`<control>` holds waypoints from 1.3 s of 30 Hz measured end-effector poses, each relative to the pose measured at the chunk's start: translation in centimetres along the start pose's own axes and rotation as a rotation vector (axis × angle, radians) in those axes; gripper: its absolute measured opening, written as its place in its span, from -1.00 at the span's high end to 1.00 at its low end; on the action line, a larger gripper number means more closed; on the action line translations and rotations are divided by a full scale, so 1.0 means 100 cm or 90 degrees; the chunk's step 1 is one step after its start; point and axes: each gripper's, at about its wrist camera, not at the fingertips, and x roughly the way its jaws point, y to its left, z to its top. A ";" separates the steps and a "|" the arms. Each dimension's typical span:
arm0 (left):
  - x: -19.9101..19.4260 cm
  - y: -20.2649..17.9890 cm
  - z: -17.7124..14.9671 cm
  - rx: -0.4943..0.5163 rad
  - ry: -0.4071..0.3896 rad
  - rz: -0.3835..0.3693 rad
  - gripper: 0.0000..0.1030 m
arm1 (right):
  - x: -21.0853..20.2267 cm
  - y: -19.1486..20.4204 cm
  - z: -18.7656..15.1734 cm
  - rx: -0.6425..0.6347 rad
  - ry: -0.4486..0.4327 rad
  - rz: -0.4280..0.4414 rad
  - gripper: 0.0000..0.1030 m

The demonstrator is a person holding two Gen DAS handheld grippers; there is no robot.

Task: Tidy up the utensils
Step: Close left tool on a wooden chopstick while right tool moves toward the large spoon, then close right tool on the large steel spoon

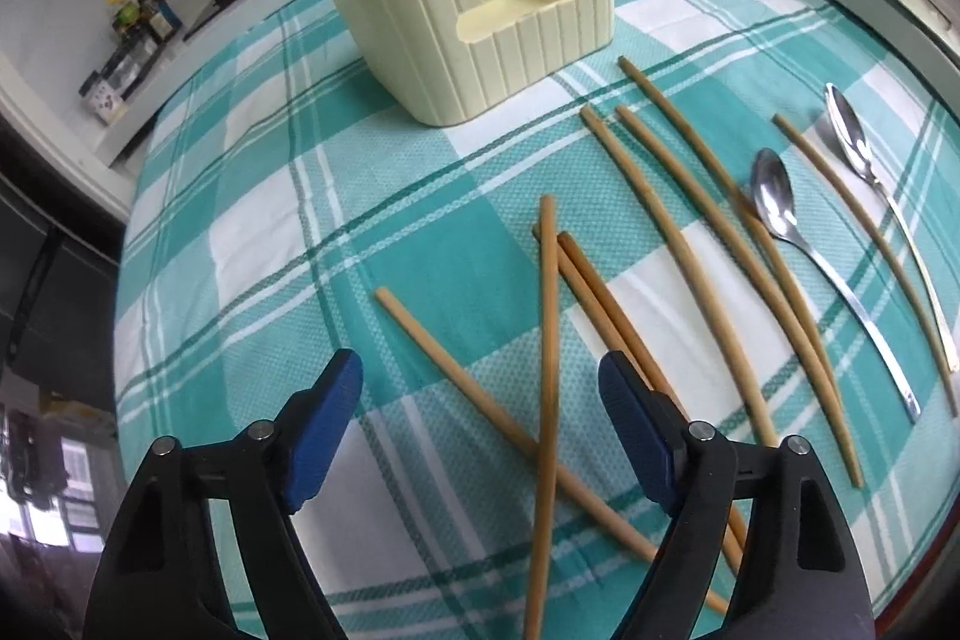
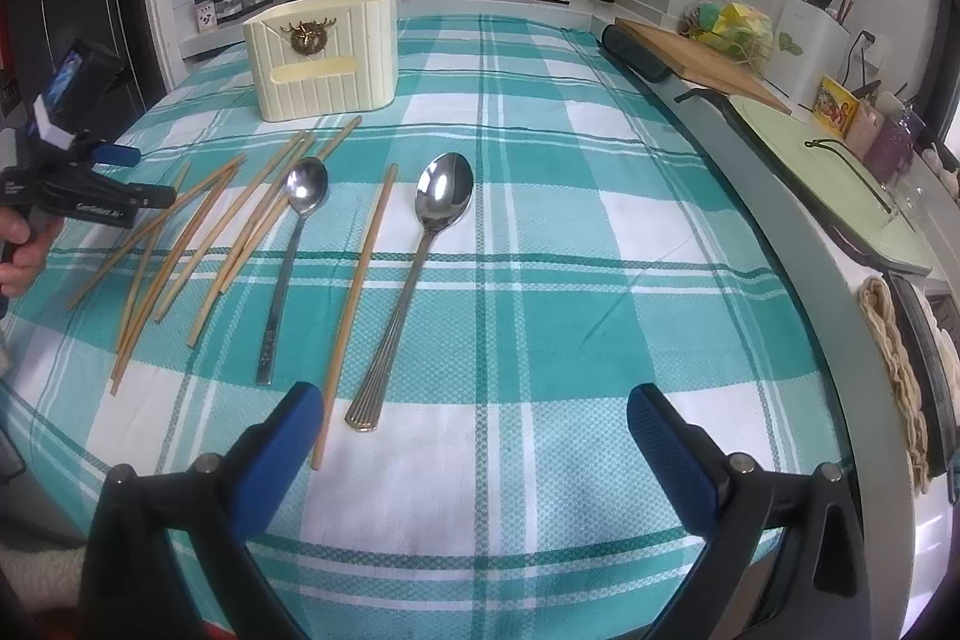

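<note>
Left gripper [image 1: 480,394] jaws apart, chopsticks [image 1: 549,340] seen between them, unclamped. Right gripper [image 2: 474,421] jaws wide apart, nothing held; spoons [image 2: 441,202] lie beyond.

The desk [image 2: 540,232] lies bare over its right half, from the near edge to the far edge, so a tool has open passage there. The left half is crowded: chopsticks [image 2: 198,232] fan out and cross, with two spoons [image 2: 441,196] among them. The holder [image 2: 327,58] stands near the far left corner. A board [image 2: 696,52] and tray [image 2: 840,178] line the right edge.
</note>
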 end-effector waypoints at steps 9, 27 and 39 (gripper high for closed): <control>0.012 0.000 0.003 0.000 0.019 -0.047 0.41 | 0.009 -0.013 0.014 0.034 -0.015 0.033 -1.00; -0.026 0.072 -0.078 -0.261 0.004 0.043 0.88 | 0.088 0.009 0.052 0.040 0.040 0.078 -0.44; -0.017 0.089 -0.097 -0.251 0.019 0.044 -0.10 | 0.127 0.017 0.071 0.025 0.036 0.034 -0.42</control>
